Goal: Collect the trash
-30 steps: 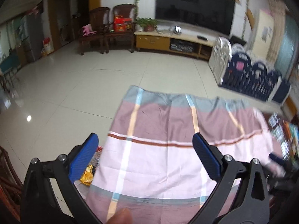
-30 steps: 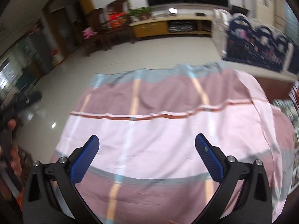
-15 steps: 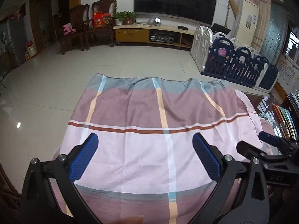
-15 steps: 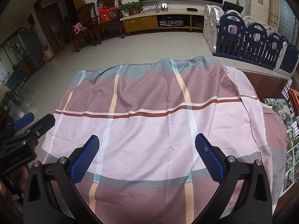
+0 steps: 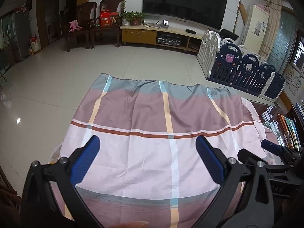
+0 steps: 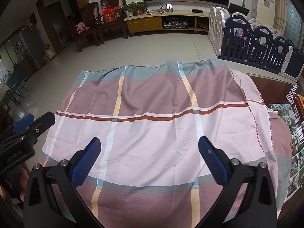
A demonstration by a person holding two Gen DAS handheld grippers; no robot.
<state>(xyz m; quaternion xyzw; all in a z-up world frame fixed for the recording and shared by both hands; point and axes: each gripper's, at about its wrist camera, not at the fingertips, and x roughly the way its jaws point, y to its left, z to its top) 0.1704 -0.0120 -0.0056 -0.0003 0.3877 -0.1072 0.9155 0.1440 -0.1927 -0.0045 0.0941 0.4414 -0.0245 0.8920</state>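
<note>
A pink, mauve and grey plaid cloth (image 5: 152, 152) covers the table, and no loose trash lies on it. A crumpled clear bag with something yellow inside (image 5: 54, 153) peeks out at the cloth's left edge. My left gripper (image 5: 147, 142) hovers open over the near part of the cloth with nothing between its blue pads. My right gripper (image 6: 149, 142) is also open and holds nothing, above the same cloth (image 6: 155, 136). Each gripper shows in the other's view: the right gripper (image 5: 269, 148) at the right, the left gripper (image 6: 28, 125) at the left.
Beyond the table lies a pale tiled floor (image 5: 95, 60). A yellow TV cabinet (image 5: 157, 36) and dark wooden chairs (image 5: 89, 24) stand at the far wall. A navy and white play fence (image 5: 243, 70) runs along the right. Printed pictures (image 6: 296, 152) lie at the table's right edge.
The left gripper's view has swung right, so the cloth sits centred and the right gripper is in sight. The right gripper's view has steadied and shows the left gripper. Both stayed open.
</note>
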